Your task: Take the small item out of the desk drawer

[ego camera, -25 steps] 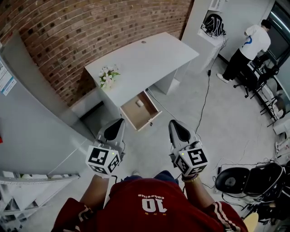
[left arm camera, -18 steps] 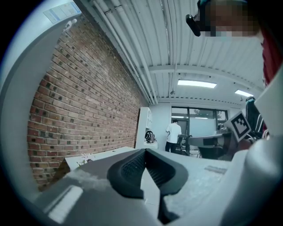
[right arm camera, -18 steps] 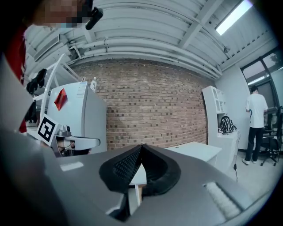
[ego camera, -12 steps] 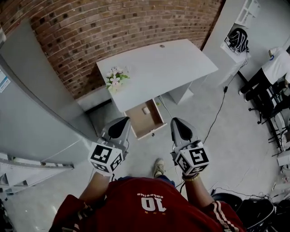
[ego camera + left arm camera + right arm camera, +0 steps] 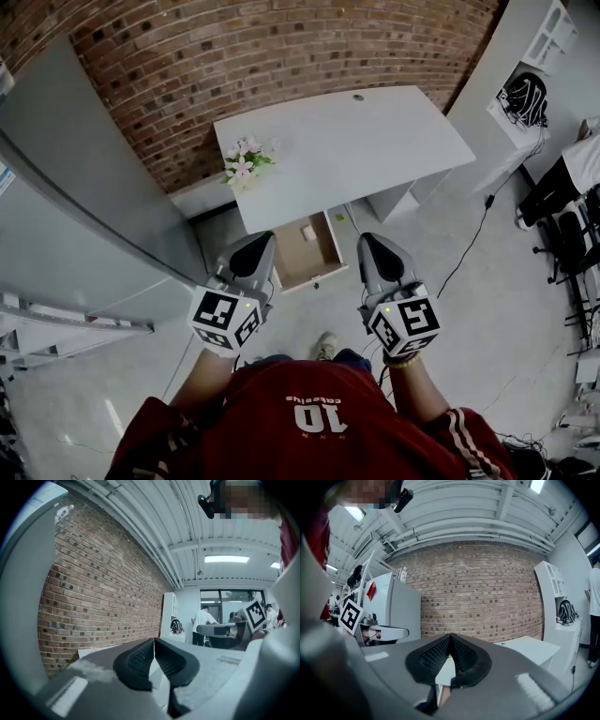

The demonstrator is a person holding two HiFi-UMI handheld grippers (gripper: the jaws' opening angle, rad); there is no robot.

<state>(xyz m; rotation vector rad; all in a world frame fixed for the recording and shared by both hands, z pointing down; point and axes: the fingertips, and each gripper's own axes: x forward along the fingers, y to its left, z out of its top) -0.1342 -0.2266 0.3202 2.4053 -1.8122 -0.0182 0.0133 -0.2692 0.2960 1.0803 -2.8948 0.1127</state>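
The white desk stands against the brick wall, its wooden drawer pulled open below the front edge. A small white item lies in the drawer's far part. My left gripper hovers level over the drawer's left side and my right gripper just right of the drawer, both above the floor. In the left gripper view the left gripper has its jaws pressed together with nothing between them. The right gripper looks the same in its own view.
A small bunch of flowers sits on the desk's left end. A tall grey cabinet stands at the left. A white shelf unit with a dark bag is at the right, and a black cable runs over the floor.
The desk and open drawer have come nearer and more central as the person walks up. Both grippers now reach the drawer's sides, still shut.
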